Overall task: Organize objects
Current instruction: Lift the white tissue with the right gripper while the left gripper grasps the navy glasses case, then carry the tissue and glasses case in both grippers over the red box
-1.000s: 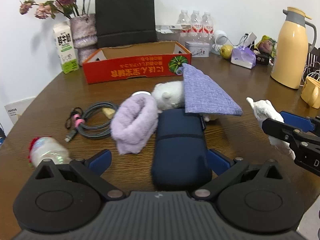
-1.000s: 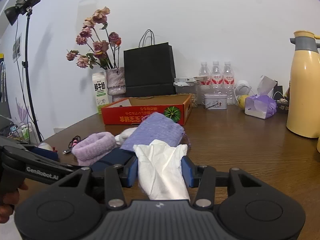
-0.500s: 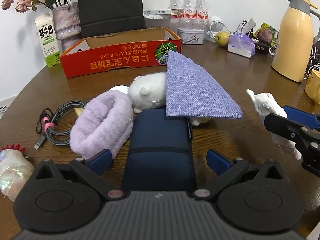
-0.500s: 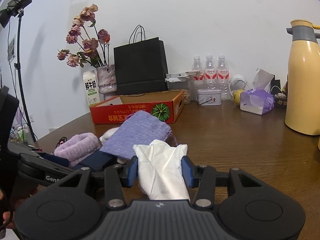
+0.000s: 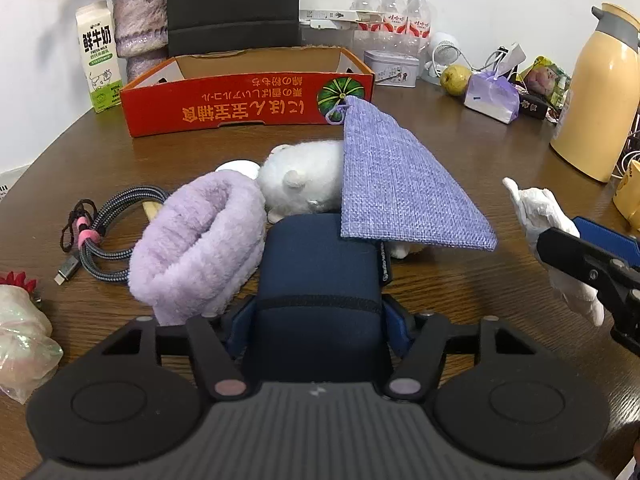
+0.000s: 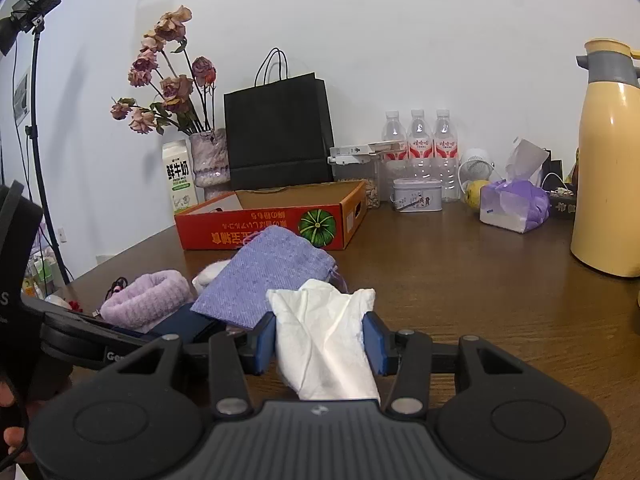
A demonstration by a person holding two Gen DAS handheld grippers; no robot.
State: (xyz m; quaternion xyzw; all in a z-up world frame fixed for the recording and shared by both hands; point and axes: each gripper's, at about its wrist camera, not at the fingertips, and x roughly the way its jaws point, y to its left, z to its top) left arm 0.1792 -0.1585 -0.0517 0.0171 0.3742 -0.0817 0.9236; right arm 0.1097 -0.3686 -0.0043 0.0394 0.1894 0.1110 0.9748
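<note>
My left gripper is shut on a navy blue pouch that lies on the wooden table. A purple woven bag rests on the pouch's far end and on a white plush toy. A lilac fluffy band lies to the pouch's left. My right gripper is shut on a crumpled white tissue above the table; it also shows in the left wrist view. A red cardboard box stands open behind the pile.
A braided cable and a shiny wrapped item lie at the left. A milk carton, vase, black paper bag, water bottles, tin, tissue pack and yellow thermos line the back.
My left gripper moved forward around the navy pouch and closed its fingers on it. My right gripper kept its hold on the tissue and shifted slightly.
</note>
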